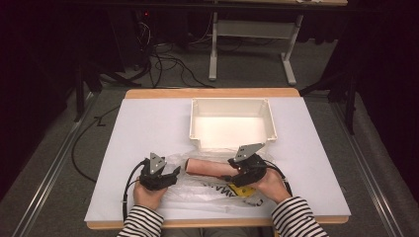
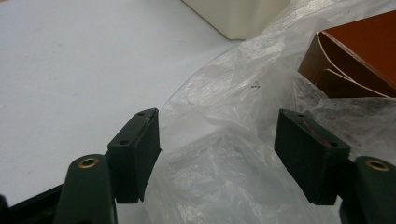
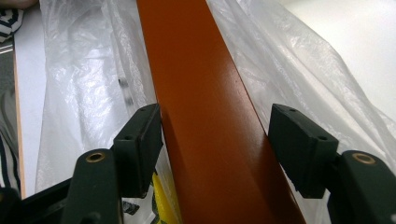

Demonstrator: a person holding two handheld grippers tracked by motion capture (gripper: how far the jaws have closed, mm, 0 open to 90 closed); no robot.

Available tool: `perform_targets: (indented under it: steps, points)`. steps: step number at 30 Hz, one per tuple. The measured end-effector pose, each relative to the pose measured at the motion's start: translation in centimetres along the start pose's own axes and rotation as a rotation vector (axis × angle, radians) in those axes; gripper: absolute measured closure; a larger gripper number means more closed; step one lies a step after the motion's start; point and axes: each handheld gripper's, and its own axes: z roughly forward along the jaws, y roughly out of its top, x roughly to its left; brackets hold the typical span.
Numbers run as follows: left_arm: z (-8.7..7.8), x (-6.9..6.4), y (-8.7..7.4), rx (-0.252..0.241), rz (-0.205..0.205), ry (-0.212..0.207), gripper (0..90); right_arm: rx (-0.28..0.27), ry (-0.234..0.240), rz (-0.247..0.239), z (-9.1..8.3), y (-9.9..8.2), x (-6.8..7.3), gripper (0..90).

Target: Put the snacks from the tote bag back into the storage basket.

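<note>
**High view: two hand-held tools at a box lying on a plastic bag**

High view: a white-topped bench (image 1: 148, 123) carries an empty white tray (image 1: 232, 121) at its far middle. Just in front of the tray, a long orange-brown box (image 1: 210, 168) lies across a crumpled clear plastic bag (image 1: 197, 190). The left tool (image 1: 170, 174) sits at the bag's left edge, near the box's left end; the right tool (image 1: 236, 170) is at the box's right end.

Left gripper view: the left tool (image 2: 217, 135) stands wide open, bag film (image 2: 224, 154) between its jaws, which do not press on it. The box's open end (image 2: 355, 56) lies beyond, apart.

Right gripper view: the right tool (image 3: 215, 135) straddles the box (image 3: 205, 116). The left jaw touches the box's side; whether the right jaw presses on it cannot be told.
</note>
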Motion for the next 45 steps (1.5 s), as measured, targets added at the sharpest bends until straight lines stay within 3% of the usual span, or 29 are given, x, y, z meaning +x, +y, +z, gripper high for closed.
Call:
perform_targets:
  steps: [6,9,15,18,22,30,33,38,45]
  points:
    - [0.0,0.0,0.0,-0.001,0.003,-0.009,31.2,0.022,0.016,0.0,0.7,-0.1,-0.2,33.8]
    - [0.0,0.0,0.0,0.002,0.003,-0.005,31.3,0.038,0.01,-0.024,0.6,-0.1,0.2,36.2]
    - [0.0,0.0,0.0,0.002,0.005,-0.005,31.4,0.027,0.028,-0.001,0.0,-0.7,0.7,39.7]
    - [0.0,0.0,0.0,0.001,0.004,-0.002,31.4,0.022,0.022,-0.003,0.3,-0.7,0.7,39.2]
    - [0.0,0.0,0.0,0.004,0.005,-0.002,31.4,0.061,0.018,-0.012,1.0,-0.6,0.9,38.7]
    - [0.0,0.0,0.0,0.007,0.006,0.002,32.0,0.059,-0.007,-0.046,1.3,-0.9,1.2,42.0]
    - [0.1,-0.1,0.0,0.007,0.007,0.004,32.0,0.048,0.003,-0.036,0.9,-1.0,1.2,42.6]
    - [0.1,-0.1,0.0,0.008,0.011,-0.004,32.0,-0.025,0.019,0.004,-0.6,-1.0,0.8,42.4]
    - [-0.1,0.0,0.0,-0.007,0.008,-0.014,31.7,-0.043,0.003,-0.004,-1.5,-0.6,1.1,42.4]
